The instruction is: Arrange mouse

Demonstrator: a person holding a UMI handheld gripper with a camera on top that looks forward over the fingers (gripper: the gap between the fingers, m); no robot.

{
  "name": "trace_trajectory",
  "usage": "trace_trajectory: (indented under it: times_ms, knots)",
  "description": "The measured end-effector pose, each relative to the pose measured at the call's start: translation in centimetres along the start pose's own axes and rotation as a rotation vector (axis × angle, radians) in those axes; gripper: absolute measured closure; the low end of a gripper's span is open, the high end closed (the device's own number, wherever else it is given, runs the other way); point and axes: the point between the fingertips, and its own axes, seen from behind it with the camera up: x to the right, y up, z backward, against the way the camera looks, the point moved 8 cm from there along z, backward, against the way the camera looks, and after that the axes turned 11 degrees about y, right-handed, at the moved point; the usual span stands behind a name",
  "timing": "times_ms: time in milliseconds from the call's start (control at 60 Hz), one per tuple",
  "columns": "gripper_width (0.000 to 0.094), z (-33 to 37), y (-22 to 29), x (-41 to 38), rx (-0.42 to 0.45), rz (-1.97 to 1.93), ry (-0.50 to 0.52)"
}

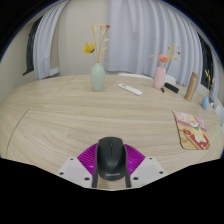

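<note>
1. The wooden table (60, 120) fills most of the view, its pale grain running out from the gripper to a far curved edge.
2. Behind the table hang light curtains (120, 30), with a darker window strip to the left.
3. The gripper (110, 176) points level across the tabletop, low and close to the surface; its two fingers spread apart at the near edge, their magenta pads (92, 157) facing inward.
4. The black mouse (109, 157) sits between the fingers, its tail end toward the camera and its nose pointing away across the table. Whether the pads press on its sides cannot be told; it appears to rest on the table.
5. A coaster-like patterned mat (189, 128) lies on the table to the right, well apart from the mouse.
6. A pale green vase (97, 76) with a yellow flower stands far across the table, left of centre.
7. A pink vase (160, 75) with dried stems stands at the far right.
8. A white remote (130, 89) lies between the two vases.
</note>
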Motion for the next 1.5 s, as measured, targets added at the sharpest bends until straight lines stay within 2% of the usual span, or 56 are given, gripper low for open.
trace_trajectory:
  times_ms: [133,233,383,467,550,733,850,917,983,1083,1100,1150,1167,1200,1350,1500]
  knots:
    - [0.0577,2.1,1.7,1.3,0.012,-0.045,0.007]
    - [0.0578,4.7,5.9,4.5,0.074,-0.031,-0.017]
    - [0.0578,7.1,12.2,14.0,0.159,-0.083,-0.086]
    - [0.0578,7.5,13.6,20.7,0.173,-0.057,-0.161]
    - [0.0578,6.9,12.7,26.5,0.154,-0.024,-0.223]
    - [0.058,4.0,6.1,34.5,0.052,-0.009,-0.243]
    - [0.0581,2.7,2.9,35.9,0.002,-0.071,-0.198]
    - [0.0574,2.6,2.0,36.2,0.011,-0.079,-0.185]
    - [0.0535,2.4,1.9,36.3,0.017,-0.089,-0.175]
    - [0.0426,2.4,1.8,36.3,0.012,-0.093,-0.163]
    - [0.0375,2.5,1.8,36.4,0.008,-0.09,-0.165]
    - [0.0115,3.0,2.1,36.5,-0.009,-0.082,-0.176]
    - [0.0059,3.3,2.3,36.5,-0.009,-0.078,-0.178]
    - [0.0099,3.8,2.8,36.2,0.002,-0.072,-0.176]
    - [0.0079,8.5,4.8,32.9,0.02,-0.047,-0.143]
    - [0.0083,14.3,5.2,26.2,0.052,-0.025,-0.112]
